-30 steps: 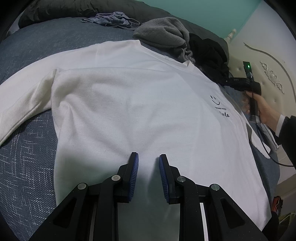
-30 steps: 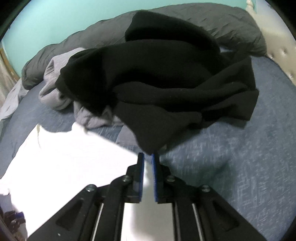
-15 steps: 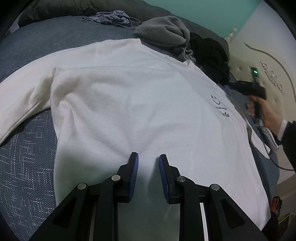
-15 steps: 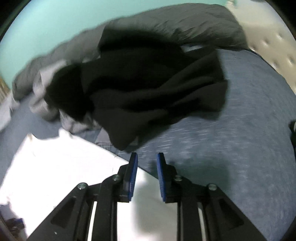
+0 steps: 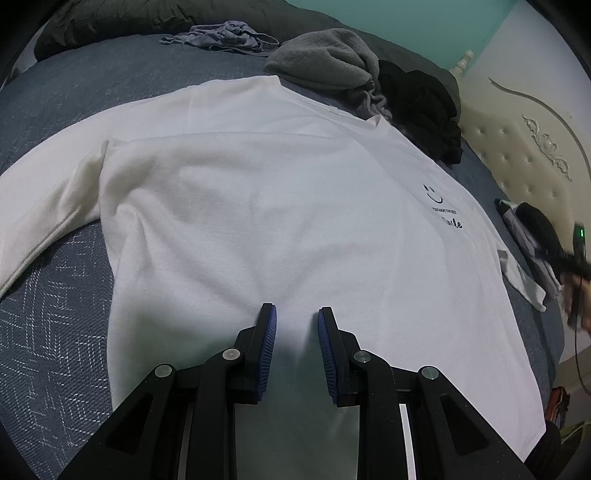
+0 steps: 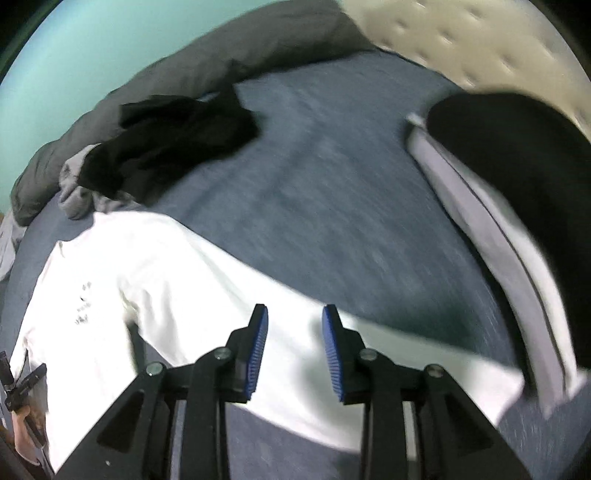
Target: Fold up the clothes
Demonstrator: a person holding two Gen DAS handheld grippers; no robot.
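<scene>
A white sweatshirt [image 5: 277, 203] with a small smiley print lies flat, front up, on the blue bed cover [image 5: 55, 350]. Its one sleeve [image 5: 44, 206] stretches out to the left. My left gripper [image 5: 297, 314] hovers over the lower body of the sweatshirt, open a little, with nothing between the blue pads [image 5: 267, 343]. In the right wrist view the sweatshirt [image 6: 147, 277] shows its other sleeve [image 6: 388, 350] running to the right. My right gripper [image 6: 294, 314] is above that sleeve, its jaws opening, nothing between them. The picture there is blurred.
A grey garment [image 5: 325, 59] and a black garment [image 5: 421, 107] are heaped beyond the collar. A purplish garment [image 5: 221, 35] lies further back. A dark duvet [image 6: 221, 74] lines the far edge. A black thing on pale cloth [image 6: 517, 184] lies near the padded headboard [image 5: 524, 147].
My right gripper has swung away from the black garment to the right, over the white sleeve, and its jaws have widened. The left gripper and the sweatshirt have not moved.
</scene>
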